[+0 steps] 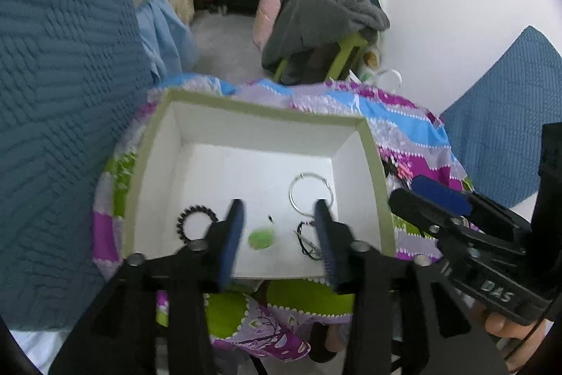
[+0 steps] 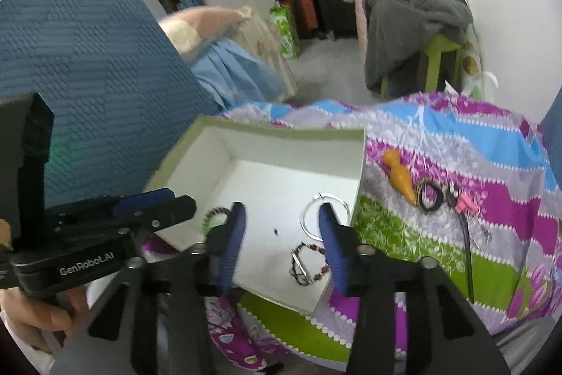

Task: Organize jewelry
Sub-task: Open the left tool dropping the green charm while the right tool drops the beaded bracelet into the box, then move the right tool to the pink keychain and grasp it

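Left wrist view: left hand-held gripper stands parted over the open box, nothing between its pads. On the box floor lie a silver hoop, a black coiled hair tie, a green disc and a dark beaded bracelet. Judgement: drop pieces apart so they don't tangle. The right hand-held gripper shows at the side; its jaws unreadable here.

Right wrist view: right hand-held gripper also parted and empty above the box. Hoop thin, bright; bracelet has reddish beads. More pieces wait on the patterned cloth just right of the box: orange piece, dark ring, pink clip. Next pick likely there.
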`<state>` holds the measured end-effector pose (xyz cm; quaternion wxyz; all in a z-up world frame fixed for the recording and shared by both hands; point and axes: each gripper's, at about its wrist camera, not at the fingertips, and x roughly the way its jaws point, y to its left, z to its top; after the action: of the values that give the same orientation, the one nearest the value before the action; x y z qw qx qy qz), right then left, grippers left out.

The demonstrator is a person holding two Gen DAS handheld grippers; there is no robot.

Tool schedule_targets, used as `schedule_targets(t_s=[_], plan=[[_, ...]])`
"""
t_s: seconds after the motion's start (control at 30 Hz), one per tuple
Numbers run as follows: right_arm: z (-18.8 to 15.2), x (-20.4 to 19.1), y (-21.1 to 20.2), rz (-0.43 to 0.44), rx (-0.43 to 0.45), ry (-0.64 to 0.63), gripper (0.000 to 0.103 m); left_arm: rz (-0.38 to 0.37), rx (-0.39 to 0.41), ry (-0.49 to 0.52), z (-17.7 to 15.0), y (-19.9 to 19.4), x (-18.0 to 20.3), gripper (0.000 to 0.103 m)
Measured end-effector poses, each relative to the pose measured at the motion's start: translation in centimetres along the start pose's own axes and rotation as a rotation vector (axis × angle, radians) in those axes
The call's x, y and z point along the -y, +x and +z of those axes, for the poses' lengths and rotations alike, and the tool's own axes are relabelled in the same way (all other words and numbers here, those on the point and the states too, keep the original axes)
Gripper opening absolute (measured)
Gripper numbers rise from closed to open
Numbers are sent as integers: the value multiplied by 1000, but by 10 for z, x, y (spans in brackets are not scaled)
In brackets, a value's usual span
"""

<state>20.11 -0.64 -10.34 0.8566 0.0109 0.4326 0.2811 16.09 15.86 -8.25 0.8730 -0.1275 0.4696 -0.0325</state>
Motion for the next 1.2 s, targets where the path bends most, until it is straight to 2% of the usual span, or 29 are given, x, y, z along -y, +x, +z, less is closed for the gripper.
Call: schedule_targets(t_s=[0.17, 0.3, 0.33, 0.37, 0.5, 0.6, 0.63, 0.83, 0.97, 1.0, 1.03, 1.1, 1.13, 1.2], plan=[[12, -1, -34, 13, 65, -33, 67, 30, 71, 22, 8, -32, 16, 59], [20, 2, -69, 14, 136, -70, 73, 27, 156, 29, 10, -62, 36, 77], [22, 4, -77, 16, 152, -75, 79, 26, 173, 33, 10, -67, 41, 79], [22, 5, -83, 14, 165, -79, 84, 27, 185, 35, 10, -70, 46, 79], [18, 18, -114, -30, 223, -122, 86, 4, 205, 46, 9, -73, 72, 79], [11, 29, -128, -56, 256, -136, 101, -17, 208, 59, 5, -67, 91, 79], [8, 32, -131, -67, 265, -142, 103, -24, 207, 62, 3, -65, 96, 79], [-8, 64, -135, -81, 271, -111, 103, -46, 201, 83, -10, -49, 124, 79], [-22, 93, -123, -96, 265, -96, 103, -62, 190, 78, -19, -33, 133, 79], [-29, 110, -107, -109, 248, -94, 100, -62, 184, 76, -21, -29, 134, 79], [-29, 110, -107, -109, 248, -94, 98, -62, 177, 75, -22, -25, 135, 79], [-34, 127, -89, -105, 212, -80, 76, -61, 160, 77, -26, -19, 137, 79], [-35, 143, -68, -95, 174, -64, 71, -57, 151, 78, -28, -15, 137, 79], [-36, 151, -58, -104, 156, -55, 67, -59, 141, 74, -31, -11, 138, 79]])
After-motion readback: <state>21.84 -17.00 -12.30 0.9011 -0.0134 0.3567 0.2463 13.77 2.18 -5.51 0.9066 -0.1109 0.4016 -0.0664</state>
